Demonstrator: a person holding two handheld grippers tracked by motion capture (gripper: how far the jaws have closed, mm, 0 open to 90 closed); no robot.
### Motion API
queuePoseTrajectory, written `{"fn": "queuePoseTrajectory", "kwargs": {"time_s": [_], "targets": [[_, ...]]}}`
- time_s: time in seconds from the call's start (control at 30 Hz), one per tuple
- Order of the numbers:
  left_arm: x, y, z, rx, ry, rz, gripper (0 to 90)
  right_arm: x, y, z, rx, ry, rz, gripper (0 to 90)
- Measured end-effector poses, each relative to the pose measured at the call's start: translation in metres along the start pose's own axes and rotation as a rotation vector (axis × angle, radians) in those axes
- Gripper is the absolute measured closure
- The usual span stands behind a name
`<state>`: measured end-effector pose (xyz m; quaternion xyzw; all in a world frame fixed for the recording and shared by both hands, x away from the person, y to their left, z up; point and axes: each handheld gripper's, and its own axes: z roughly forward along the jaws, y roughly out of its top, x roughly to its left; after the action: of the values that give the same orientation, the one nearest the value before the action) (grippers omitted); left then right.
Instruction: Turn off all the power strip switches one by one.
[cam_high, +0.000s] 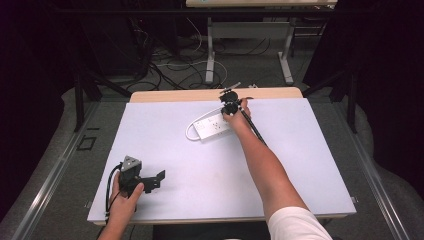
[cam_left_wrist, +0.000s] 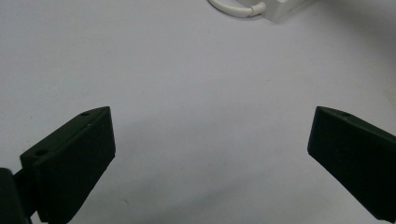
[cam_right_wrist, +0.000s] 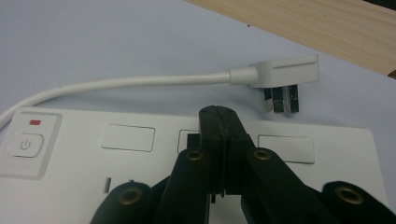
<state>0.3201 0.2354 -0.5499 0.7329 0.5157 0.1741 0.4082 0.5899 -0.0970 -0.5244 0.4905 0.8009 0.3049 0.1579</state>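
Observation:
A white power strip (cam_high: 212, 126) lies flat at the back middle of the white table top. Its cord (cam_right_wrist: 140, 83) loops round to a white plug (cam_right_wrist: 285, 74) that lies loose on the table just beyond the strip. My right gripper (cam_right_wrist: 218, 112) is shut, its black jaws pressed together with nothing between them, and their tips are over the strip's (cam_right_wrist: 327, 149) middle socket. At the strip's end sit a power button (cam_right_wrist: 25, 144) and a red mark (cam_right_wrist: 35, 122). My left gripper (cam_high: 155, 180) rests near the front left, open and empty (cam_left_wrist: 210, 140).
The white surface (cam_high: 300, 165) covers a wooden table whose bare edge (cam_high: 215, 95) runs along the back. Beyond it stand the metal legs of another desk (cam_high: 210, 55), with cables on the floor. A corner of the strip (cam_left_wrist: 285, 7) shows far ahead of the left jaws.

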Motion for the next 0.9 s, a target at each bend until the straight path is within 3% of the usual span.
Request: {"fn": "queuePoseTrajectory", "kwargs": {"time_s": [0.4,0.5,0.63,0.67,0.7,0.9], "targets": [[0.000,0.000,-0.001,-0.002,0.005,-0.005,0.8,-0.001,-0.004,0.000,-0.028,0.005,0.020,90.0],[0.000,-0.001,-0.001,-0.001,0.006,-0.006,0.8,-0.001,-0.004,0.000,-0.030,-0.002,0.004,90.0],[-0.001,-0.001,-0.001,-0.001,0.007,-0.007,0.8,0.001,-0.004,0.000,-0.020,-0.012,0.028,90.0],[0.000,-0.001,-0.001,-0.002,0.008,-0.006,0.8,0.000,-0.005,0.000,-0.018,-0.045,0.020,90.0],[0.000,-0.001,-0.001,0.001,0.006,-0.007,0.8,0.000,-0.005,0.000,-0.018,-0.045,0.020,90.0],[0.000,0.000,0.000,0.002,0.005,-0.004,0.7,-0.011,-0.008,-0.002,-0.024,0.009,0.043,90.0]]}}
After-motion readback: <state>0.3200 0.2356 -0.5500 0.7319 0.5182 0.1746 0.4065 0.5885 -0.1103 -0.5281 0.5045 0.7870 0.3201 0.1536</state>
